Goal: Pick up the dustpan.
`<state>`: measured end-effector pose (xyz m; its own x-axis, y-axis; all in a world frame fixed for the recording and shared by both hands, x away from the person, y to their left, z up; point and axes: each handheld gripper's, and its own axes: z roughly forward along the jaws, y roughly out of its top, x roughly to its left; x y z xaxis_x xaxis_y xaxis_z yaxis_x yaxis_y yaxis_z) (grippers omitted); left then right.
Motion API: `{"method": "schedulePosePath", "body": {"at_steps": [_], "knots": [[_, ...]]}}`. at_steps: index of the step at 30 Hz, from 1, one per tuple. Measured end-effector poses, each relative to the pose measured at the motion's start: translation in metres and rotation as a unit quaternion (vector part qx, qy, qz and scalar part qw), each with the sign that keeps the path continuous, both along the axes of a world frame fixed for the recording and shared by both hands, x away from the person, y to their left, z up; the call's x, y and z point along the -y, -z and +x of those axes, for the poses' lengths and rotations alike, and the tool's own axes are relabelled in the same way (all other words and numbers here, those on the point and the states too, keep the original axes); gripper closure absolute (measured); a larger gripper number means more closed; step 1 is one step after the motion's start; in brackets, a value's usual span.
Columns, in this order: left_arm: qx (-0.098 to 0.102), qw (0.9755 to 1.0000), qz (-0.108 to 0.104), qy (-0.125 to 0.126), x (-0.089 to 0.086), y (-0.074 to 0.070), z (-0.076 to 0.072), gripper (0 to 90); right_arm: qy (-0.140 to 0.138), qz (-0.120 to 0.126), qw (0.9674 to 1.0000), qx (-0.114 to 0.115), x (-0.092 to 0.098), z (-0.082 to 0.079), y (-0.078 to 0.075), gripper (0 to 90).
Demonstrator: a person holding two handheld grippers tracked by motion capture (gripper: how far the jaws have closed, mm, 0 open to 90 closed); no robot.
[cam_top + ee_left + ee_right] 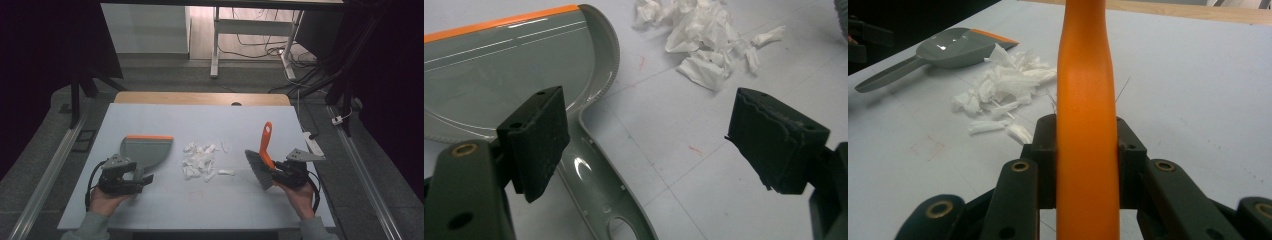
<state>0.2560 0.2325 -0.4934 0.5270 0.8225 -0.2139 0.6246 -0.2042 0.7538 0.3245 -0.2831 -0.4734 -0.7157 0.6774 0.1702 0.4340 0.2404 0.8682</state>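
Nearest me, the right gripper [278, 172] clamps the brush [261, 162] right of the paper scraps [201, 161]. The left gripper [131, 181] gapes empty over the dustpan [145, 150] handle, left of them; unheld, the pan could skid when swept against.

Table [165, 200]: rectangular top under a pale blue-grey covering, with a bare wooden strip [200, 98] along the far edge. Faint grid lines and small red marks show on the covering in the left gripper view.

Lying directly on it:
- Grey dustpan [145, 151] with an orange lip, left of centre, lip toward the far side, handle toward the near edge.
- Heap of torn white paper scraps [199, 160], mid-table, just right of the dustpan; a few pieces lie apart at the heap's right.
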Motion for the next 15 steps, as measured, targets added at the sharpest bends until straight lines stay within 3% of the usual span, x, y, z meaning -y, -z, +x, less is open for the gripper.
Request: {"method": "schedulePosePath", "body": {"at_steps": [15], "knots": [[-0.003,1.0,0.005,0.006,0.002,-0.0023,0.0013,17.6,0.005,0.004,1.0,0.001,0.0021,-0.0005,-0.0013,70.0]]}}
